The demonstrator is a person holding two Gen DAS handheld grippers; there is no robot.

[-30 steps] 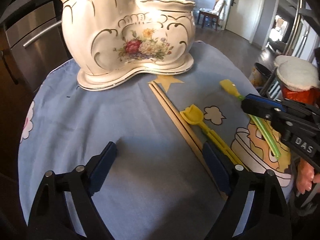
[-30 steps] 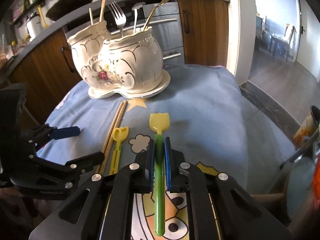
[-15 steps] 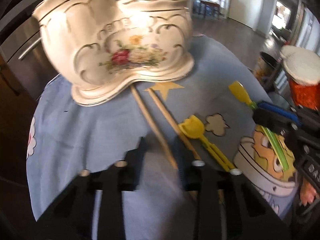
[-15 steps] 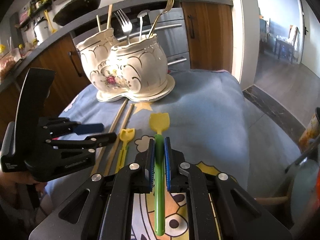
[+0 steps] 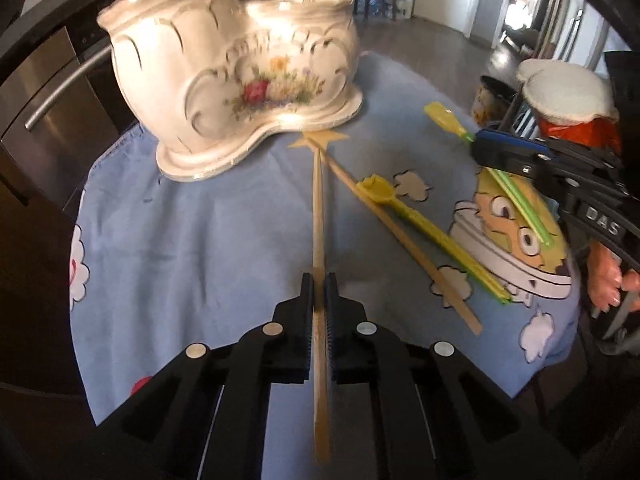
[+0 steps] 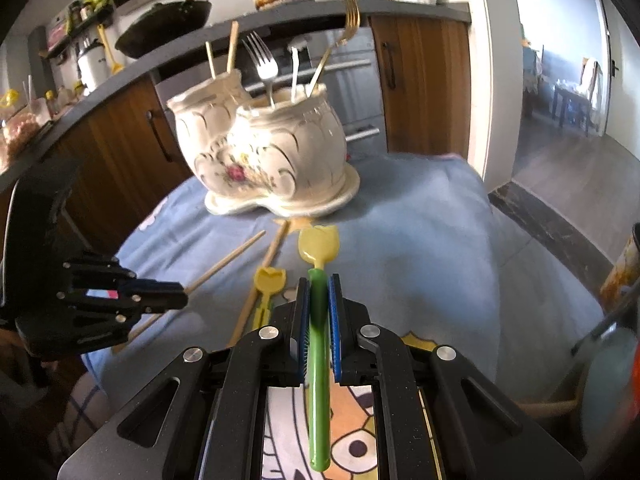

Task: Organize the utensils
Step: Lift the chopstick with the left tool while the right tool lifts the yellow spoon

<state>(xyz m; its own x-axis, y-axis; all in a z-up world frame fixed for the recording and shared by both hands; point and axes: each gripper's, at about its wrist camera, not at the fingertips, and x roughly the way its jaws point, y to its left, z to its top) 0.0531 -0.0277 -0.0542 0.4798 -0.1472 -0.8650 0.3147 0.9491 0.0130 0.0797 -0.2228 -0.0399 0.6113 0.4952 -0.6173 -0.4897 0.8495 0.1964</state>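
Note:
My left gripper (image 5: 319, 280) is shut on a wooden chopstick (image 5: 318, 208), which runs forward between the pads toward the white floral utensil holder (image 5: 240, 68). A second chopstick (image 5: 400, 232) and a small yellow spoon (image 5: 420, 220) lie on the blue cloth beside it. In the right wrist view my right gripper (image 6: 319, 284) is shut on the green handle of a yellow-headed spoon (image 6: 319, 244), held just above the cloth. The left gripper (image 6: 176, 300) shows at the left with its chopstick (image 6: 228, 256) angled up. The holder (image 6: 264, 152) has forks and chopsticks in it.
The blue cartoon tablecloth (image 5: 200, 240) covers a small round table whose edge drops off near both grippers. A jar with a white cloth lid (image 5: 568, 96) stands at the right. Wooden cabinets (image 6: 420, 80) and a steel appliance front stand behind the holder.
My left gripper went from wide open to shut on one chopstick and lifted it, swinging it away from the other. The right gripper kept still with the green spoon.

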